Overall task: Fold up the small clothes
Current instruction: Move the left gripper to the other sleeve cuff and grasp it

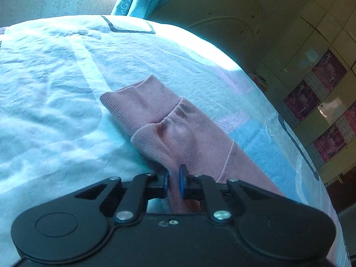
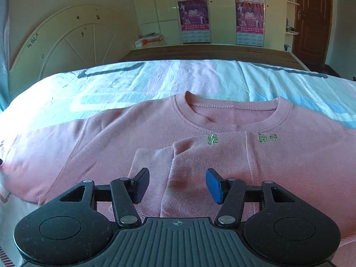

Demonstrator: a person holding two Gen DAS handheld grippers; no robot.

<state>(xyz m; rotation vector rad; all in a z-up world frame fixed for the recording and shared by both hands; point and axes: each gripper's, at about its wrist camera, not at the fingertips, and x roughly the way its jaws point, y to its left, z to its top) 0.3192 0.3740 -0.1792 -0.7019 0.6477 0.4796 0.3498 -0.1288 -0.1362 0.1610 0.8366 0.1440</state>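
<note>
- Left wrist view: the left gripper (image 1: 173, 183) has its blue pads (image 1: 183, 183) pinched together on the pink fabric of a sleeve (image 1: 173, 122), a fold of cloth caught between them.
- The sleeve lies stretched across a pale blue and white bedsheet (image 1: 55, 77), its ribbed cuff (image 1: 142, 98) at the far end, pointing away from the gripper.
- Right wrist view: the right gripper (image 2: 178, 187) hovers over the pink sweatshirt (image 2: 289, 166) with its jaws standing apart and nothing pressed between the pads.
- The sweatshirt lies flat on the bed, round collar (image 2: 233, 115) farthest from the camera, green embroidered marks (image 2: 268, 138) just below it.
- A sleeve is folded across the chest; its cuff end lies between the open fingers, and a darker stain (image 2: 180, 183) shows there.
- Behind the bed stand a cream headboard (image 2: 66, 42) and a wardrobe with magenta posters (image 2: 193, 15).
</note>
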